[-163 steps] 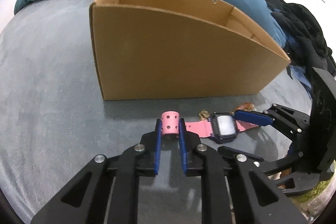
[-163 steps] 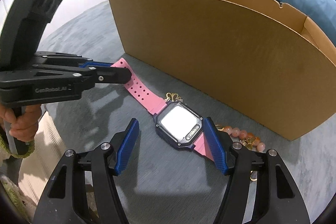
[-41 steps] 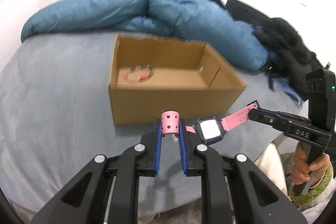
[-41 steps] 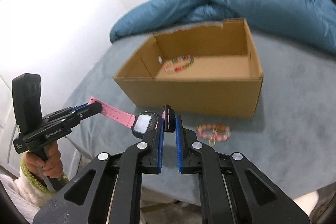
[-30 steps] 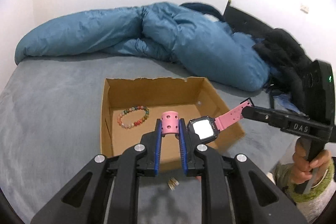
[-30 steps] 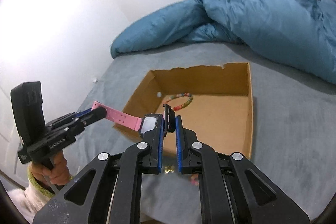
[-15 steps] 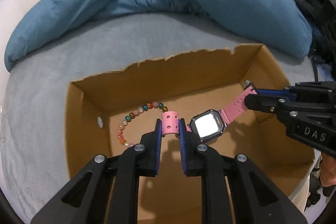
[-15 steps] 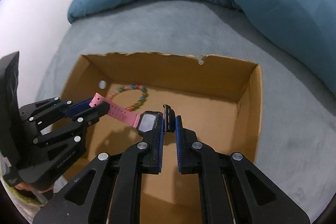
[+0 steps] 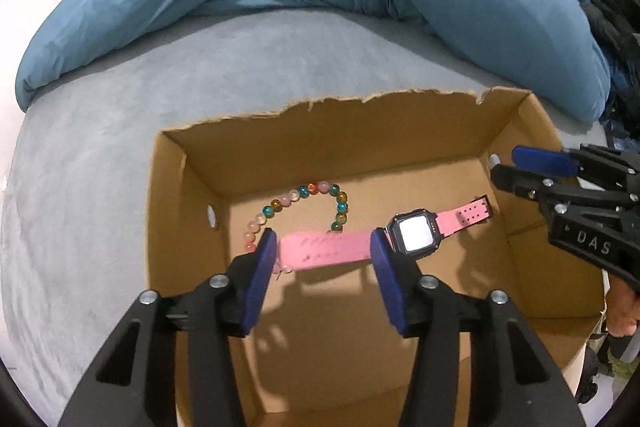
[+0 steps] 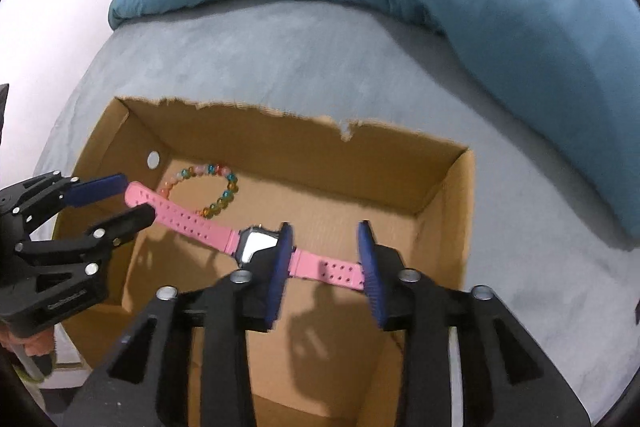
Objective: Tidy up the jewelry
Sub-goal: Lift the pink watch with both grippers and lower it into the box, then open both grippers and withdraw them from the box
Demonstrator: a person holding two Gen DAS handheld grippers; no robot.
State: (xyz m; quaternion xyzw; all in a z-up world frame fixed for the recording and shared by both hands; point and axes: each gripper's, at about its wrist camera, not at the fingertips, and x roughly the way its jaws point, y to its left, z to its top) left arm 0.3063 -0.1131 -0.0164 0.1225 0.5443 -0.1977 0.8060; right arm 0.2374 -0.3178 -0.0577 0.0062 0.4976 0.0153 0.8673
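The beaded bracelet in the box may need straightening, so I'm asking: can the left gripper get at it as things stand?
Probably yes. The left gripper hangs open over the cardboard box, which has no lid. The beaded bracelet lies just beyond, but the pink watch strap crosses its near side and might be caught too.

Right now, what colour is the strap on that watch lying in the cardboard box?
Pink, with a black case around the watch face. The left wrist view shows it best.

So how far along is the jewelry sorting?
Done: bead bracelet and pink watch both lie inside the cardboard box. In hand: nothing; left gripper and right gripper hang over it, jaws open. Left: unclear, no other jewelry in view.
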